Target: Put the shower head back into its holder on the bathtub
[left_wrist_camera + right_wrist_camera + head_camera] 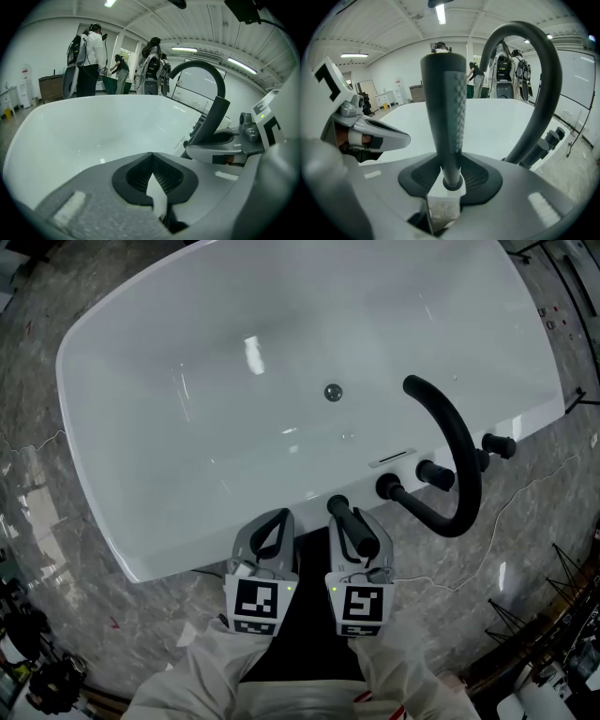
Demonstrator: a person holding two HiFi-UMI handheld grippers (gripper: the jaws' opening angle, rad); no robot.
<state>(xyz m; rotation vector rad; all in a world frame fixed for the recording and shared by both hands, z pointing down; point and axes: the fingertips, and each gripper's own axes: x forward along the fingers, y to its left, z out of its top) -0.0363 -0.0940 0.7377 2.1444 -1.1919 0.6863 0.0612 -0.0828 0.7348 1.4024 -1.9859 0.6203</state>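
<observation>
A black shower head (349, 524) with a ribbed handle stands upright in my right gripper (359, 542), just over the near rim of the white bathtub (178, 554). In the right gripper view the handle (445, 112) rises between the jaws of the right gripper (451, 180), which are shut on its lower end. My left gripper (277, 519) hovers beside it on the left, jaws together and empty; the left gripper view shows that left gripper (151, 161) with nothing in it. A black fitting (387, 487) sits on the rim to the right; I cannot tell whether it is the holder.
A tall black arched spout (464, 456) rises from the rim at right, with two black knobs (433, 474) beside it. The drain (333, 392) lies mid-tub. Grey marble floor (112, 615) surrounds the tub. Wire racks (553, 615) stand at lower right. People (91, 54) stand beyond the tub.
</observation>
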